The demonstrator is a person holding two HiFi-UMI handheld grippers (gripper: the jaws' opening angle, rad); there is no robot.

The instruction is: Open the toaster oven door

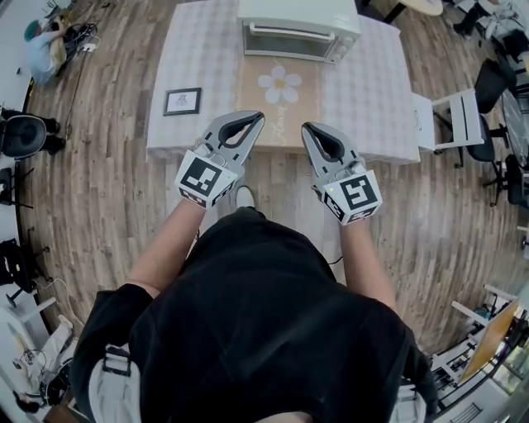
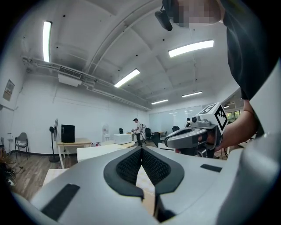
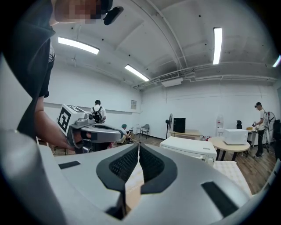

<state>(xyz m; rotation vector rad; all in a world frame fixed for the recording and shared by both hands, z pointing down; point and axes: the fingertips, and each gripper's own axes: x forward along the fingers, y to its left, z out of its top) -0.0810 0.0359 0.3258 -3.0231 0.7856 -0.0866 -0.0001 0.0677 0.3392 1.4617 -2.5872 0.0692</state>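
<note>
Nearest the body, over bare floor: holding left gripper [image 1: 250, 124] and right gripper [image 1: 309, 132] side by side, tips forward, each pinched shut on nothing. Just short of the near edge of the table [image 1: 364, 99].

Beyond the tips, looking across a flower mat [image 1: 279, 87], with a small frame [image 1: 183, 101] off to the left. At the far side, finding the oven [image 1: 297, 21]: facing this way, door [image 1: 285, 45] shut, handle [image 1: 285, 30] along the top of it. Well apart from both grippers, so opening not yet begun.

Could go wrong in several ways from here. Would bump the handle rather than take it if reaching in pinched shut; must spread one gripper first. Could drag the whole oven across the cloth and ruck the mat by pulling straight back instead of down and out. Might twist the door by gripping off-centre. May also lose aim through the long reach across the table, toward a thin pale handle on a pale door.
</note>
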